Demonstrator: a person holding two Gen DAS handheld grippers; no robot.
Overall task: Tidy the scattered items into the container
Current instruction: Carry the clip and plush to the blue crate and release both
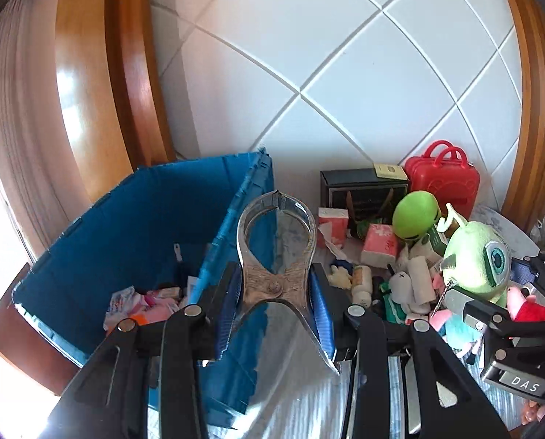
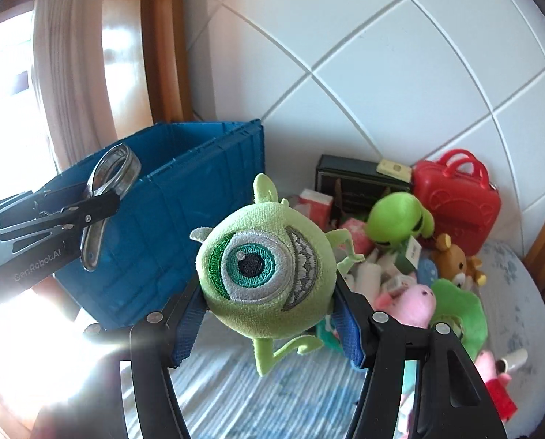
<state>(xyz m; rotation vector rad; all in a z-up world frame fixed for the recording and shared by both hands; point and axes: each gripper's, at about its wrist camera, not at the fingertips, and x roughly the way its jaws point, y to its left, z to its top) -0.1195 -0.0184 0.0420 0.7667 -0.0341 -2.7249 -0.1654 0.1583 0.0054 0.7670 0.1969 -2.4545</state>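
A blue crate [image 1: 126,226] stands at the left with pink packets and small items inside; in the right wrist view the blue crate [image 2: 184,197] shows its outer wall. My left gripper [image 1: 275,292] is shut on a metal plier-like tool [image 1: 290,281] and holds it upright over the crate's near right rim. The right wrist view shows the left gripper [image 2: 97,208] and the tool [image 2: 115,168] above the crate. My right gripper [image 2: 269,292] is shut on a green one-eyed plush [image 2: 261,267], lifted off the table. In the left wrist view the plush [image 1: 481,263] and right gripper [image 1: 510,289] are at the right.
Right of the crate lies a pile: a red toy suitcase [image 2: 455,197], a black box [image 2: 349,179], a green plush [image 2: 397,219], a brown bear [image 2: 451,259], pink pig toys [image 2: 411,303] and pink tissue packs [image 1: 380,243]. Behind is a white tiled wall, with wooden frames either side.
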